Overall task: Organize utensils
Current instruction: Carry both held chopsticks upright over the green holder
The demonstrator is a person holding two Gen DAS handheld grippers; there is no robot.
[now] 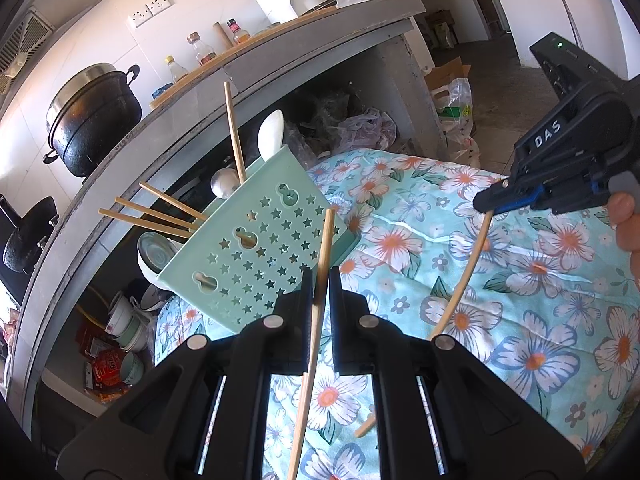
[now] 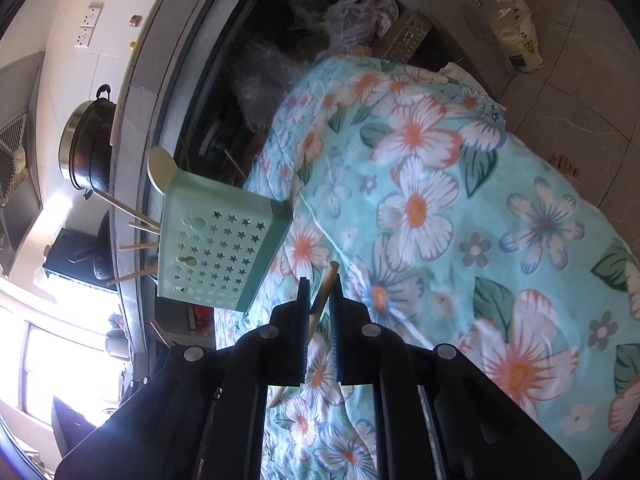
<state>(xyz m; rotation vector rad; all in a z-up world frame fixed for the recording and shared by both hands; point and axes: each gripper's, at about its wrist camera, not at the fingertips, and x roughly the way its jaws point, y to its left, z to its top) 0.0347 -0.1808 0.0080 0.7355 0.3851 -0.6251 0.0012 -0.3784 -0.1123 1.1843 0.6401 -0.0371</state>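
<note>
A mint-green utensil holder (image 1: 256,248) with star-shaped holes lies tilted at the edge of the floral cloth (image 1: 520,280). Several wooden chopsticks, a white spoon (image 1: 271,128) and a metal spoon (image 1: 224,184) stick out of it. My left gripper (image 1: 320,276) is shut on a chopstick (image 1: 326,236) that points up in front of the holder. At the right, my right gripper (image 1: 486,200) is shut on another chopstick (image 1: 464,280) that hangs down toward the cloth. The right wrist view shows the right gripper (image 2: 320,280) pinching that chopstick (image 2: 331,270), with the holder (image 2: 216,248) ahead on the left.
A loose chopstick end (image 1: 365,426) lies on the cloth near my left gripper. Behind the holder runs a grey counter (image 1: 280,64) with a black pot (image 1: 94,116), bottles and a white appliance. Bowls (image 1: 128,320) and plastic bags sit under it. A thumb (image 1: 622,208) grips the right tool.
</note>
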